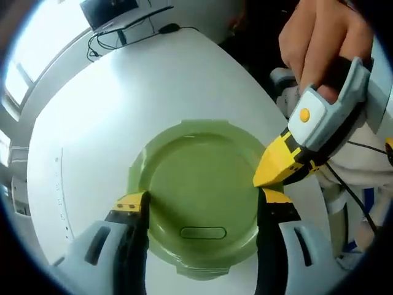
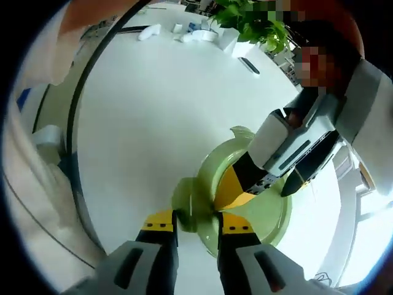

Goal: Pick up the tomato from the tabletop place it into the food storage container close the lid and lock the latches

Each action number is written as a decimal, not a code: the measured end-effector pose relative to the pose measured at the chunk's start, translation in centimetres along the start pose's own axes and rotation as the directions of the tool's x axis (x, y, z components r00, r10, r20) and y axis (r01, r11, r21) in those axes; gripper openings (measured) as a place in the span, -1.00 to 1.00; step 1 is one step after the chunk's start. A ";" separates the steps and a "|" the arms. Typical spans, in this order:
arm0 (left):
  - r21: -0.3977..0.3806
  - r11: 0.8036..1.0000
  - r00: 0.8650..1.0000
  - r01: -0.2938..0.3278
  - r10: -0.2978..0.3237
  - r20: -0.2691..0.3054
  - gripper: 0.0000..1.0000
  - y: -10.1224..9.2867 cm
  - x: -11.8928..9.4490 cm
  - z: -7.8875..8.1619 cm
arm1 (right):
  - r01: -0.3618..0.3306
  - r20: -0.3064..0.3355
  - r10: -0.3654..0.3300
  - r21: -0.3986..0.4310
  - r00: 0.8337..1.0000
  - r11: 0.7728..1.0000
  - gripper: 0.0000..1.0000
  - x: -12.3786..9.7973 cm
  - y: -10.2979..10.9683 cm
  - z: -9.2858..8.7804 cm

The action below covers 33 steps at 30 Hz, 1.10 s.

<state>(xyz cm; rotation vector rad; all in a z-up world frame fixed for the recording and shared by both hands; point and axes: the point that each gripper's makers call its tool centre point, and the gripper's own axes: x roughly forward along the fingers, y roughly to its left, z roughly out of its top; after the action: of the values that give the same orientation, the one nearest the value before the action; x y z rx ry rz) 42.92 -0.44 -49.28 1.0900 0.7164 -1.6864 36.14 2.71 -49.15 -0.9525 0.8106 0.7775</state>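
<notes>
A round green food storage container (image 1: 202, 178) stands on the white table with its lid on, so its contents are hidden. My left gripper (image 1: 202, 200) is open, its jaws straddling the lid, one at each side of the rim. My right gripper (image 1: 274, 169), held by a hand, reaches the lid's right rim. In the right gripper view the right gripper (image 2: 198, 222) is shut on a green latch flap (image 2: 191, 206) sticking out from the container (image 2: 270, 215). The left gripper (image 2: 264, 184) hangs over the lid there. Another latch (image 2: 241, 132) stands out on the far side.
The white table (image 1: 123, 104) has room all round the container. A dark device with cables (image 1: 123, 24) lies at its far edge. Small white items (image 2: 190, 34) and a potted plant (image 2: 252, 18) sit at another edge. A person's hand (image 1: 313, 43) holds the right gripper.
</notes>
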 end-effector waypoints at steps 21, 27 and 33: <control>-0.005 1.000 1.000 -0.006 0.006 0.024 0.26 0.0 -0.1 0.0 | 0.133 -0.001 -0.134 -0.109 0.991 0.985 -0.76 0.2 -0.5 -0.1; -0.003 1.000 1.000 -0.005 0.005 0.016 0.26 -0.1 0.0 0.1 | 0.139 0.001 -0.140 -0.121 0.990 0.983 -0.75 0.2 -0.6 0.0; -0.002 1.000 1.000 -0.004 0.004 0.012 0.26 -0.1 0.0 0.2 | 0.069 0.025 -0.066 -0.129 0.998 0.989 -0.73 0.5 0.5 0.1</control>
<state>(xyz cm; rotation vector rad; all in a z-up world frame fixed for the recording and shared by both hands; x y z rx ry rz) 42.72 -0.57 -49.22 1.0779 0.7077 -1.6878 36.01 3.09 -49.77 -1.0805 0.7131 0.7872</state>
